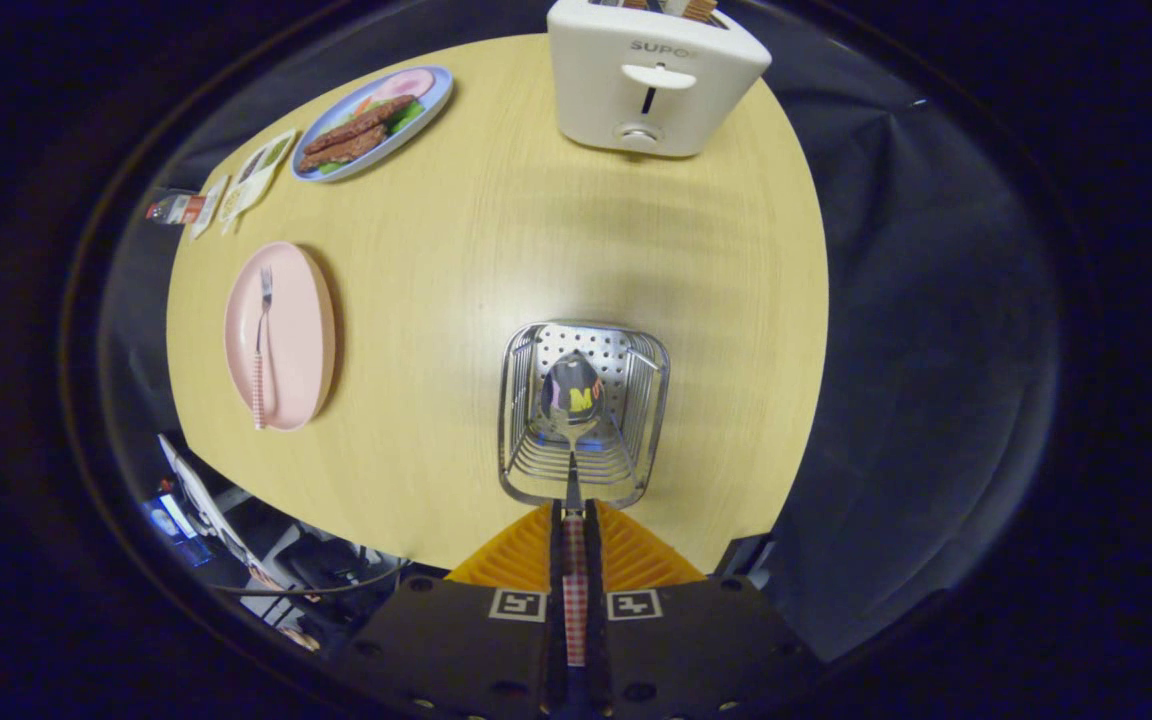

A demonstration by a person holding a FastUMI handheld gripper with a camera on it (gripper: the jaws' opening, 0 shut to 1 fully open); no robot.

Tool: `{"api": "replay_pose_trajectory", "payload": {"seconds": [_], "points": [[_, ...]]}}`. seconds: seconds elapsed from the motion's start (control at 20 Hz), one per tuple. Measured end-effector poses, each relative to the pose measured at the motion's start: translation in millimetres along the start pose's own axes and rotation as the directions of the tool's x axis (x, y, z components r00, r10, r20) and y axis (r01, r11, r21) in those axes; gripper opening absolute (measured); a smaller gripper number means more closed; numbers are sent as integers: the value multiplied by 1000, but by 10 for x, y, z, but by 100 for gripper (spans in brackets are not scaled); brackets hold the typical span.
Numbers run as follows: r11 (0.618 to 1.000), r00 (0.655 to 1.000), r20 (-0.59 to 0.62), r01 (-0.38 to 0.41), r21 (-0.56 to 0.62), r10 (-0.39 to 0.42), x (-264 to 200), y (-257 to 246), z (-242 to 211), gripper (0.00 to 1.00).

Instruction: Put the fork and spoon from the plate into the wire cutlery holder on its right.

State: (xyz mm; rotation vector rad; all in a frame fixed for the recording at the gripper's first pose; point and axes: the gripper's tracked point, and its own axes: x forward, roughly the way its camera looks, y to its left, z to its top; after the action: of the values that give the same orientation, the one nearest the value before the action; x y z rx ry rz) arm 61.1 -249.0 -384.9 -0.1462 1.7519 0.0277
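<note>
My gripper (pixel 574 520) is shut on the spoon (pixel 572 405) by its red-and-white checked handle. The spoon's shiny bowl points forward and hangs over the open top of the wire cutlery holder (pixel 516 400), which stands just ahead of the fingers on the wooden table (pixel 536 220). I cannot tell whether the bowl touches the holder. Far to the left lies the pink plate (pixel 296 330) with the fork (pixel 261 345) on it, tines pointing away, its checked handle toward the table's near edge.
A white toaster (pixel 651 85) stands at the far side of the table beyond the holder. A blue plate of food (pixel 376 120) sits far left, with small packets (pixel 236 190) beside it. Cluttered gear (pixel 236 540) lies below the table's near left edge.
</note>
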Motion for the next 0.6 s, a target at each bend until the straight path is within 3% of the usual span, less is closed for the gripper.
{"api": "replay_pose_trajectory", "payload": {"seconds": [0.4,0.55,0.6], "points": [[1000,993,116,-6,-1,6,-119,111,138,11],[1000,985,173,-16,14,13,-187,252,146,30],[1000,980,197,-15,14,12,-204,304,153,33]]}}
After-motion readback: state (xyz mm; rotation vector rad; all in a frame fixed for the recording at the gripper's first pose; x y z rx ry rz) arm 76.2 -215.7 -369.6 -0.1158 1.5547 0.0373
